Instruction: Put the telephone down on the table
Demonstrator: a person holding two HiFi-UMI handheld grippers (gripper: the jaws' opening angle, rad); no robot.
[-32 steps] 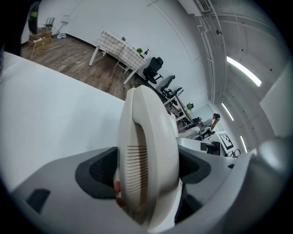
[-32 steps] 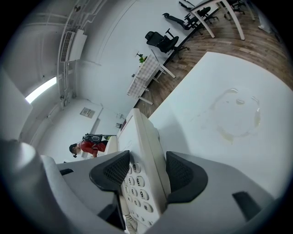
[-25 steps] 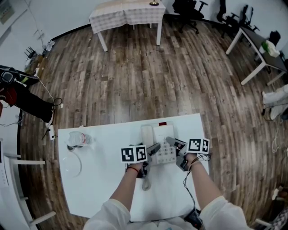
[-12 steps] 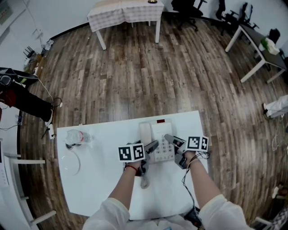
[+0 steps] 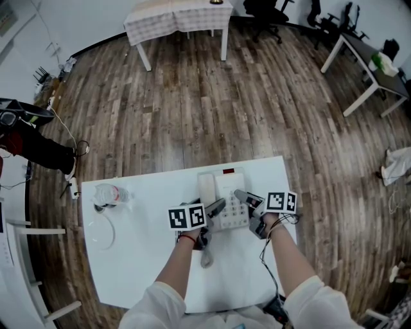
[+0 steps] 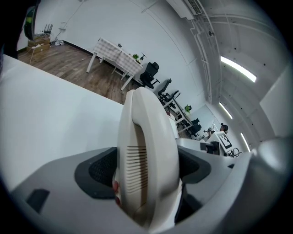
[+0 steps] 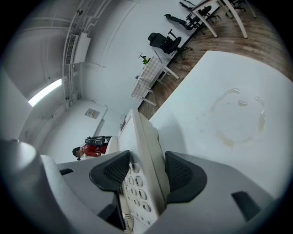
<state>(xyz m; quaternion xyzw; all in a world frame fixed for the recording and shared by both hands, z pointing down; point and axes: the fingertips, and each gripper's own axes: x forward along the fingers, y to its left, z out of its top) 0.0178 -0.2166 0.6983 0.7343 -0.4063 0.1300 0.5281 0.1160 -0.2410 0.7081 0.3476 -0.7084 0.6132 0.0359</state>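
Note:
A cream push-button telephone (image 5: pixel 228 191) sits over the far middle of the white table (image 5: pixel 141 257), held from both sides. My left gripper (image 5: pixel 217 207) is shut on its handset (image 6: pixel 146 151), which stands on edge between the two dark pads. My right gripper (image 5: pixel 243 196) is shut on the right edge of the telephone's base (image 7: pixel 139 151), beside the keypad. In the right gripper view the base is tilted with a shadow under it. I cannot tell whether it touches the table. The cord (image 5: pixel 207 257) trails toward me between my forearms.
A plastic bottle (image 5: pixel 109 194) lies at the table's left, with a clear round dish (image 5: pixel 101 234) in front of it. A dried ring stain (image 7: pixel 238 116) marks the tabletop. A cloth-covered table (image 5: pixel 180 16), desks and office chairs (image 5: pixel 270 13) stand across the wooden floor.
The telephone and both grippers have shifted slightly away from me in the head view. Both grips are unchanged.

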